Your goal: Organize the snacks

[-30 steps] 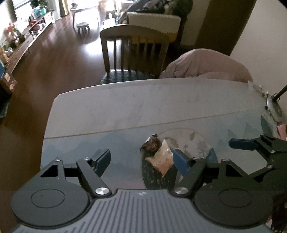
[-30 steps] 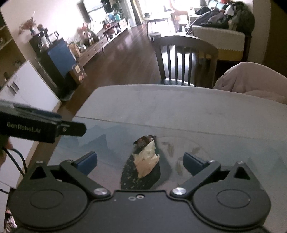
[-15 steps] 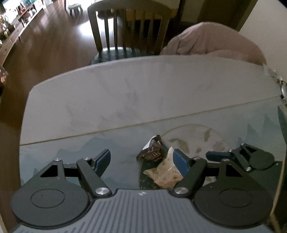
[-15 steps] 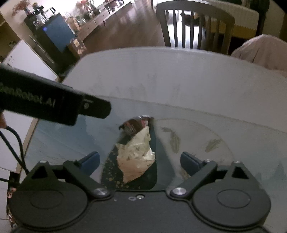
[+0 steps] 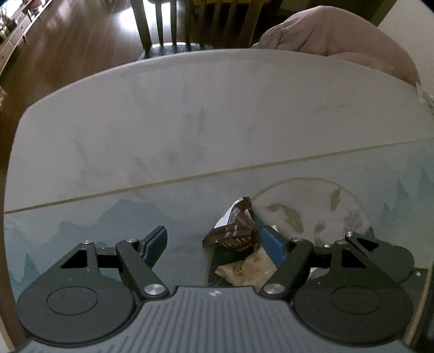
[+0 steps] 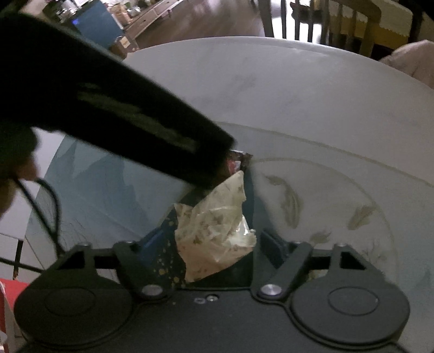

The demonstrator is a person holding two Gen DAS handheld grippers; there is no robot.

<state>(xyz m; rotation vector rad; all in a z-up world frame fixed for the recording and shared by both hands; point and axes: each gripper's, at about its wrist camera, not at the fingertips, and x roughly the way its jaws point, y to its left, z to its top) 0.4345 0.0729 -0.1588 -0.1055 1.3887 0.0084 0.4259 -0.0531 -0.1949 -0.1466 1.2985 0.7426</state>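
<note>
A dark brown snack packet [image 5: 236,230] and a cream patterned snack packet [image 5: 248,268] lie together on the printed table mat. My left gripper [image 5: 215,240] is open, low over the mat, with the brown packet between its blue fingers near the right one. My right gripper [image 6: 208,244] is open and straddles the cream packet [image 6: 214,230]. The brown packet [image 6: 238,163] shows just past it, mostly hidden by the left gripper's black body [image 6: 108,114].
The mat with mountains and a round moon print [image 5: 312,206] covers the near part of a pale table [image 5: 190,122]. A wooden chair [image 5: 195,24] and a pink cushion [image 5: 339,38] stand beyond the far edge. A red box corner [image 6: 6,306] sits at lower left.
Both grippers have moved forward and down onto the two packets. The left gripper now crosses the right wrist view and covers most of the brown packet.
</note>
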